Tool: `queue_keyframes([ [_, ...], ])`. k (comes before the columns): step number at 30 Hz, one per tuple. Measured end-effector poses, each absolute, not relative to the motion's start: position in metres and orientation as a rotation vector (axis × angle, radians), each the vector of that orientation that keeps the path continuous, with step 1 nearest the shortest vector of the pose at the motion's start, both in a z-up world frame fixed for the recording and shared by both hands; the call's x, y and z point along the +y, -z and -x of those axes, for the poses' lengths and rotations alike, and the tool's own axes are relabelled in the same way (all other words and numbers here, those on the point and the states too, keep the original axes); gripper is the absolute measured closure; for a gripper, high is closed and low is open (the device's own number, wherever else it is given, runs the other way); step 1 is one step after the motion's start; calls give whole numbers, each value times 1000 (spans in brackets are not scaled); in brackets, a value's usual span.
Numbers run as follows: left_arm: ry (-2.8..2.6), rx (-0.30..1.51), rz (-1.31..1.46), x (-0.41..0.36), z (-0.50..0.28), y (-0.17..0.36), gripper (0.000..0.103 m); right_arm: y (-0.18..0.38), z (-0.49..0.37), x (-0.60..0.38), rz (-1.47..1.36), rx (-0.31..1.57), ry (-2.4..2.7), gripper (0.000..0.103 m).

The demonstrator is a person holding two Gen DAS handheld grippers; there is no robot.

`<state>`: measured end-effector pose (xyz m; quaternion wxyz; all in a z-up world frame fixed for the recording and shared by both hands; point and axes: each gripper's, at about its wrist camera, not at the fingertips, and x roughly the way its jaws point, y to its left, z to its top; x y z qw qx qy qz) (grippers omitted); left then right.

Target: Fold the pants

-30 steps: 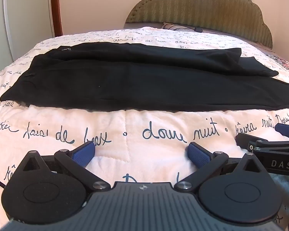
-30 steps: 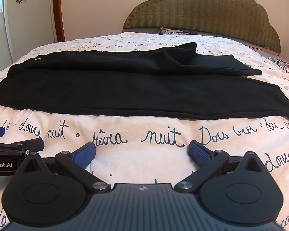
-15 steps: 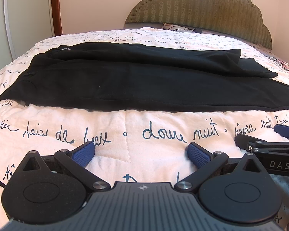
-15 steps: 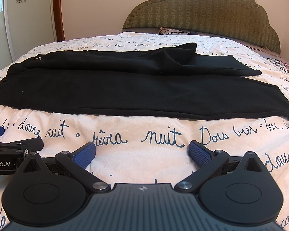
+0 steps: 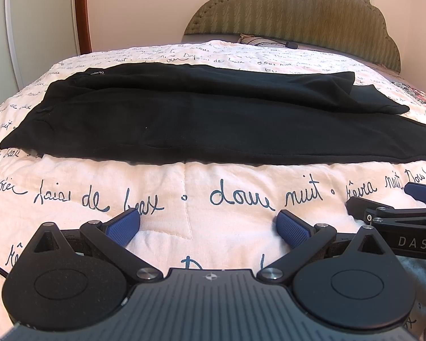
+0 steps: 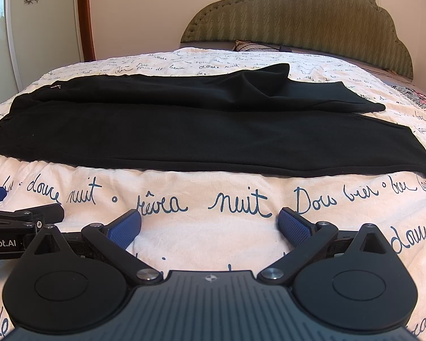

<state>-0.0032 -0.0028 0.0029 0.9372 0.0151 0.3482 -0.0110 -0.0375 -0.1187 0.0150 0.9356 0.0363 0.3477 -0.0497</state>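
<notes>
Two grippers hovered side by side over the near edge of a quilt [image 5: 184, 216], the left gripper [image 5: 208, 224] and the right gripper [image 6: 210, 223] each with blue pads [image 6: 125, 227] spread wide and holding nothing. Beyond them, black pants [image 6: 184, 139] lay lengthwise across the bed, waist to the left, the far leg rumpled. A green headboard [image 6: 298, 14] stood farthest back.

A cream quilt [image 5: 190, 199] printed with blue script covers the bed below a green scalloped headboard [image 6: 304, 14].
</notes>
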Motion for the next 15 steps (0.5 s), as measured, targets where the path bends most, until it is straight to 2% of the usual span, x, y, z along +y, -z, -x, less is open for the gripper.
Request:
queue_keyframes([
  [15, 19, 711, -35, -2, 2, -2, 0, -15, 38, -120, -76, 709, 101, 0],
])
